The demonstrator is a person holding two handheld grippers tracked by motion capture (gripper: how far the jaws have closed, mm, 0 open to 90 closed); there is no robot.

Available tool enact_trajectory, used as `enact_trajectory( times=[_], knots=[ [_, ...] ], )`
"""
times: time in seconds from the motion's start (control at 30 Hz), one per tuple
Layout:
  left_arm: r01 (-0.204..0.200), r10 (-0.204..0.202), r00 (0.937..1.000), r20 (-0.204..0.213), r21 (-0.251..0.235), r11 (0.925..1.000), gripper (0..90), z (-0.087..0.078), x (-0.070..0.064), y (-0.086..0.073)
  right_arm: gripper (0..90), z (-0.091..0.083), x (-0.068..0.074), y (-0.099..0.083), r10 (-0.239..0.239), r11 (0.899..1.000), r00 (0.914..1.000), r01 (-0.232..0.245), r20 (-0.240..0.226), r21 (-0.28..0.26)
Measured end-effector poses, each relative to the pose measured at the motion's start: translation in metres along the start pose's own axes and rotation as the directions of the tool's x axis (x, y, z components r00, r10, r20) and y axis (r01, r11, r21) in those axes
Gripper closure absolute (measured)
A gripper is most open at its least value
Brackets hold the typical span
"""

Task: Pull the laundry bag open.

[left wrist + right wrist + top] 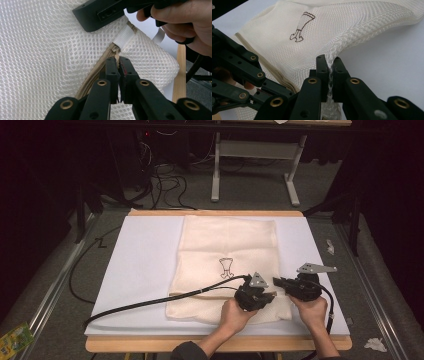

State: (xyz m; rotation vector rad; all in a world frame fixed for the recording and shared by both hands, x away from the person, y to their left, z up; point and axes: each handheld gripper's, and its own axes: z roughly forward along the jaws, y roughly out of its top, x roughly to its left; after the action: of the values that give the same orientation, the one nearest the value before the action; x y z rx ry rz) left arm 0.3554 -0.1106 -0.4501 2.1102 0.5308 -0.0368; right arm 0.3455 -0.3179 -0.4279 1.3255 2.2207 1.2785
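I see one table [150, 343], wood-edged, with one white board [140, 270] covering nearly all of its top. On that board lies one cream mesh laundry bag [227, 245], flat, its near edge close to my side of the table. One small dark drawing [226, 267] is printed near the bag's middle; it also shows on the mesh in the right gripper view.

I have two grippers, both at the bag's near right corner, just beside each other. The left gripper [118, 62] sits over the bag's near edge, one hand [235, 316] wrapped round it, one black cable [150, 302] trailing away to the left across the board. Its two jaws are pressed nearly together, pinching the one small zipper pull [116, 53] at the end of the one tan zipper [96, 72]. A white fabric tab [123, 37] covers the zipper's end just beyond the pull.

The right gripper [329, 65] is at the bag's right edge, held by the other hand [312, 310]. Its two jaws are closed on a fold of the mesh, which bunches up between them and lifts slightly off the board.
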Motion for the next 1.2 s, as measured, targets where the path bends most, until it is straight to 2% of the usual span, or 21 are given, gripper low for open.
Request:
enact_trajectory(
  times=[0.83,1.0,1.1,1.2],
  knots=[
    [-0.033,0.034,0.9985,-0.043,0.023,0.9992,87.0,-0.008,-0.001,0.0,87.9,-0.005,-0.002,-0.001,-0.004,1.0,1.0,0.004,0.003,-0.008],
    [-0.012,0.013,0.999,-0.042,0.014,0.9998,87.0,-0.013,0.004,-0.004,87.8,-0.005,-0.003,-0.002,-0.002,1.0,1.0,0.002,0.005,-0.008],
    [-0.034,0.035,0.9972,-0.066,0.023,0.9992,87.0,-0.017,0.003,-0.004,87.9,-0.004,-0.004,-0.002,0.002,1.0,1.0,-0.002,0.009,-0.006],
    [-0.039,0.041,0.9966,-0.071,0.026,0.9989,87.0,-0.018,0.003,-0.004,87.9,-0.003,-0.004,-0.001,0.002,1.0,1.0,-0.002,0.009,-0.005]
  ],
)
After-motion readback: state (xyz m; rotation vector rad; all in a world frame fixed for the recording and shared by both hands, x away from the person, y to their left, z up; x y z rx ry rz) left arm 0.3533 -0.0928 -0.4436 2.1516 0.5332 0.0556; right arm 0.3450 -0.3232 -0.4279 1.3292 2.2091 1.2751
